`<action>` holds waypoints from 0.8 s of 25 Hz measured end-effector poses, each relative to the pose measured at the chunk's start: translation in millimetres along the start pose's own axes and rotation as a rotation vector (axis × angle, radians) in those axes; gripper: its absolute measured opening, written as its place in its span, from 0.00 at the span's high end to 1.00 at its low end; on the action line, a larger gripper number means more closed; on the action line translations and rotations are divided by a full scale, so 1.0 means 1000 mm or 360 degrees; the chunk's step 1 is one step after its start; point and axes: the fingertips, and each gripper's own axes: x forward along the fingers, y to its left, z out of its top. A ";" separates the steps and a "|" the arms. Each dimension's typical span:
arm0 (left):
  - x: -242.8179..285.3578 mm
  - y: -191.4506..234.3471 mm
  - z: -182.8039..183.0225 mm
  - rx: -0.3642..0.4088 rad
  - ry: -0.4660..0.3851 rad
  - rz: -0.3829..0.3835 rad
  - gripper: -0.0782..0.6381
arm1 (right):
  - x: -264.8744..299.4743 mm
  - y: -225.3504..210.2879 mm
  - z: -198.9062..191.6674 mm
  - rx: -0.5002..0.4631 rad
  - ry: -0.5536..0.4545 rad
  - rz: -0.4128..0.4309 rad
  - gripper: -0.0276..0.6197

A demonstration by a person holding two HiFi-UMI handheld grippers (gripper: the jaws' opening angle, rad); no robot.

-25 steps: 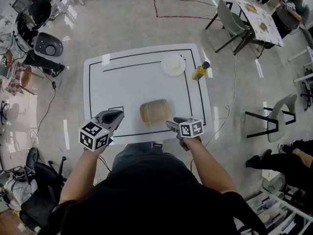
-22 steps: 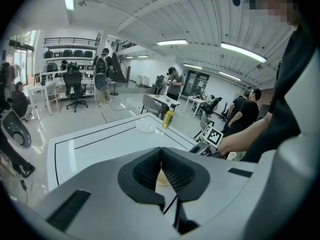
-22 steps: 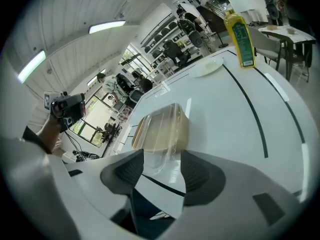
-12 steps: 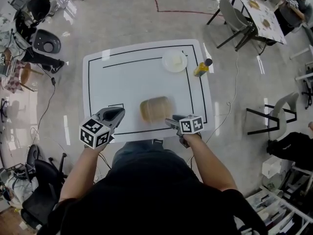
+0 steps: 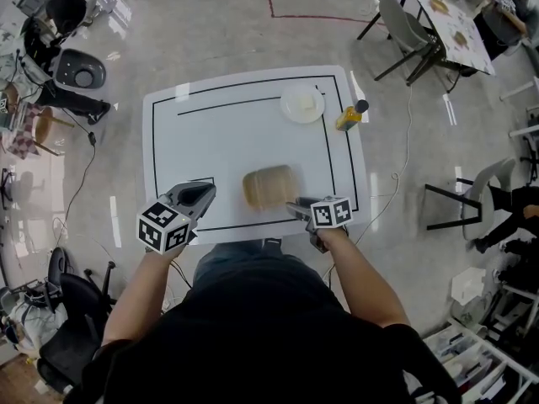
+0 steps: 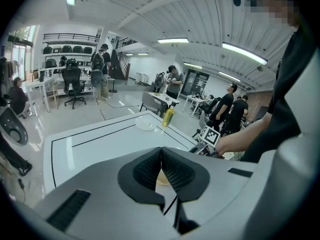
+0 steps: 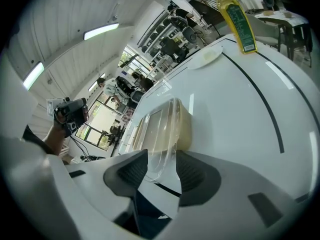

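The right gripper (image 5: 292, 209) is at the front right of the white tabletop (image 5: 215, 137), on the near right corner of a clear plastic container (image 5: 269, 187) with tan contents. In the right gripper view its jaws stand a little apart, and the container's clear rim (image 7: 162, 134) fills the gap between the two pads, so they close on that rim. The container sits flat on the tabletop, inside the black line and close to the front edge.

The left gripper (image 5: 205, 194) hangs over the front left of the tabletop, apart from the container. Its jaws are pressed together with nothing between them.

At the far right of the tabletop lies a white plate (image 5: 301, 105). A yellow bottle (image 5: 348, 118) with a dark cap stands just beside it, outside the black line
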 end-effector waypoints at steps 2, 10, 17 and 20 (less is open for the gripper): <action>0.000 0.000 0.000 0.0001 0.0002 -0.0006 0.86 | 0.000 0.001 0.000 0.0005 0.0000 0.0007 0.69; 0.000 0.001 0.004 0.0018 -0.0001 -0.0022 0.86 | 0.000 0.006 -0.001 0.0043 -0.0005 0.0034 0.75; -0.002 -0.002 0.004 0.0027 -0.0005 -0.0029 0.86 | -0.005 0.011 0.000 0.0051 -0.0038 0.0042 0.79; -0.005 -0.004 0.004 0.0030 -0.0010 -0.0033 0.86 | -0.004 0.015 0.000 0.0057 -0.0038 0.0055 0.80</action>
